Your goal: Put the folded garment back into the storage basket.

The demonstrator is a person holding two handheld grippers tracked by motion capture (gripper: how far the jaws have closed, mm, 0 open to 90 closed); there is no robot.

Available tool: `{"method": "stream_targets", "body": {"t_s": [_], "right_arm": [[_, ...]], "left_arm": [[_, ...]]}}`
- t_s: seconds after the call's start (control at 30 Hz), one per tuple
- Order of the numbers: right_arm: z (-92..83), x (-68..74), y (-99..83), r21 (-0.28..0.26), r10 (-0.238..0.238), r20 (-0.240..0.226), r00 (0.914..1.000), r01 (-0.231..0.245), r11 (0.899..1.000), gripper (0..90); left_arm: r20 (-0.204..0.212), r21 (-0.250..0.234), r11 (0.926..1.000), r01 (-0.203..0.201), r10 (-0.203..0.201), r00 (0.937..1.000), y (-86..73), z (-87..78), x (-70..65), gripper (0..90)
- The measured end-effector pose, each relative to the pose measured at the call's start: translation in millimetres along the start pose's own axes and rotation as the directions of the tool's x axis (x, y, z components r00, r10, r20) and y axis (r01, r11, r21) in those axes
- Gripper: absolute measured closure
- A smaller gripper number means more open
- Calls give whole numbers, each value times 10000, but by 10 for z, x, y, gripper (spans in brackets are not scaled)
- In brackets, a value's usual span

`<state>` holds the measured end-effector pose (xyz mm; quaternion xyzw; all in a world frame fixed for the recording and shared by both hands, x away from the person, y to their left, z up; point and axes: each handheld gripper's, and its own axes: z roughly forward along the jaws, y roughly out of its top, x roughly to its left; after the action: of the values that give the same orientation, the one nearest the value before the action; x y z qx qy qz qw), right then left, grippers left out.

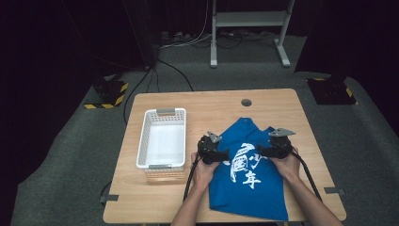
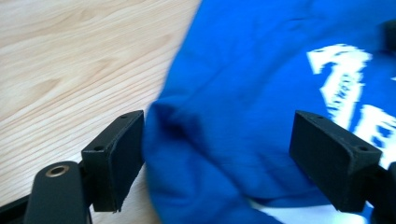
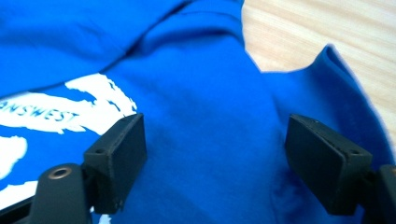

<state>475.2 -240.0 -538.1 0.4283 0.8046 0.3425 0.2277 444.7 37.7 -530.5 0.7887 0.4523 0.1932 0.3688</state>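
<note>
At the bottom centre of the high view, a person's forearms reach in to a blue T-shirt (image 1: 247, 188) spread on a wooden table (image 1: 291, 108), its hem nearest the lower edge and its collar pointing up-frame, long axis running near to far with a slight lean. The left gripper (image 1: 224, 155) and right gripper (image 1: 261, 151) hover at mid-shirt, jaws spread wide with cloth between them, nothing pinched. A clean step likely means closing on matching side edges before lifting or folding evenly. Farther off, left of centre, stands a white basket (image 1: 141, 141).
</note>
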Motion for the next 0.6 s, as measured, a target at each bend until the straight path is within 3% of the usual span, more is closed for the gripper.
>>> {"method": "stream_targets", "body": {"t_s": [0.1,0.2,0.6], "right_arm": [[13,-42,-4,36,399,-200,9990,-398,9992,201],[22,-71,-2,61,455,-276,9986,-454,9990,199],[33,-90,6,92,503,-267,9984,-500,9987,196]], "left_arm": [[122,-213,9993,-312,315,9994,12,-32,-62,188],[135,-388,9976,-571,576,9982,11,-64,-118,187],[14,-749,9970,-188,190,9998,-11,-146,-48,181]]}}
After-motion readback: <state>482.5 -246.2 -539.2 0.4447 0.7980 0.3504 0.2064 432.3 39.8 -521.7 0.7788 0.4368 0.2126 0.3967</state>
